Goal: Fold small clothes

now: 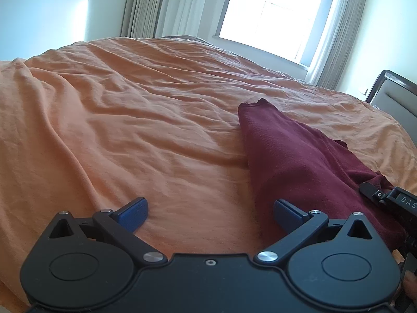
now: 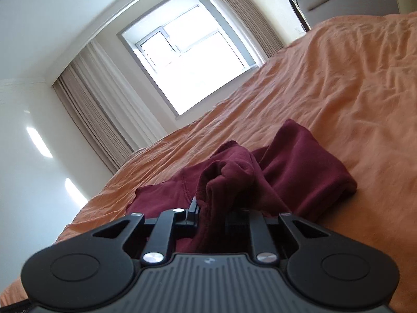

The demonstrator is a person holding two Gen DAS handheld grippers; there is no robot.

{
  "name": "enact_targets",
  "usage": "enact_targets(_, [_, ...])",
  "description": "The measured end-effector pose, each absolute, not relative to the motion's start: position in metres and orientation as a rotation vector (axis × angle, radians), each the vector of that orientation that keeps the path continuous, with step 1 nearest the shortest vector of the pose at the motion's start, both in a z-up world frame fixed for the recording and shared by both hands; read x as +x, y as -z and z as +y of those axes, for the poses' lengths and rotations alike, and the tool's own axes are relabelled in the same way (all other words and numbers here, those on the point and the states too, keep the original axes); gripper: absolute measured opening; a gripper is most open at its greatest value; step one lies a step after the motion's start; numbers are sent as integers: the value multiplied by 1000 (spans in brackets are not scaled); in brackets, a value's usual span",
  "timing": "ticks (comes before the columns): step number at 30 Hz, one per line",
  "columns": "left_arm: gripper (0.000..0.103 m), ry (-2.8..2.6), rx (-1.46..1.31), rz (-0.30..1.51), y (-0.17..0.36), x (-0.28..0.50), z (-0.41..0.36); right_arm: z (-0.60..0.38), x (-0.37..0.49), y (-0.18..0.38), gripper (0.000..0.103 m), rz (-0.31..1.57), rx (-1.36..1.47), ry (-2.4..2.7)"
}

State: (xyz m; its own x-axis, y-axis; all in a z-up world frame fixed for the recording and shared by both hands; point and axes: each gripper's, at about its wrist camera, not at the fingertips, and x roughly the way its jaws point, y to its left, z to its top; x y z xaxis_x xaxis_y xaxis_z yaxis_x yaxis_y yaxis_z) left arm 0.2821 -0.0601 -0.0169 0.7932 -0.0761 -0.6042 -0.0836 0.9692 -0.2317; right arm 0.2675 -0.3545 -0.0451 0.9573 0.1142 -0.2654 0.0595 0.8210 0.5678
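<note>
A dark red garment (image 1: 299,161) lies long and partly folded on the orange bed cover (image 1: 130,130), right of centre in the left wrist view. My left gripper (image 1: 210,215) stands open low over the cover. Its right blue pad (image 1: 285,214) is at the garment's left edge, and nothing is between the fingers. My right gripper (image 1: 375,195) enters from the right edge and meets the garment's near right side. In the right wrist view my right gripper (image 2: 213,211) is shut on a bunched fold of the garment (image 2: 299,172), which rises between the fingers and hides their tips.
The wrinkled orange cover (image 2: 338,91) spreads over the whole bed. A padded headboard (image 1: 391,99) stands at the right. A bright window (image 1: 273,13) with beige curtains (image 1: 146,5) fills the far wall beyond the bed.
</note>
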Motion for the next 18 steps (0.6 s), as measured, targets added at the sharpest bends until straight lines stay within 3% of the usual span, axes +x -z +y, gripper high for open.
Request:
enact_targets(7, [102, 101, -377, 636, 10, 280, -67, -370, 238, 21, 16, 161, 448, 6])
enact_targets(12, [102, 138, -332, 664, 17, 282, -89, -383, 232, 48, 17, 260, 517, 4])
enact_targets(13, [102, 136, -317, 669, 20, 282, -92, -384, 230, 52, 20, 274, 527, 3])
enact_targets(14, [102, 135, -305, 670, 21, 282, -94, -385, 228, 55, 32, 284, 533, 2])
enact_targets(18, [102, 137, -293, 680, 22, 283, -94, -395, 221, 58, 55, 271, 589, -15])
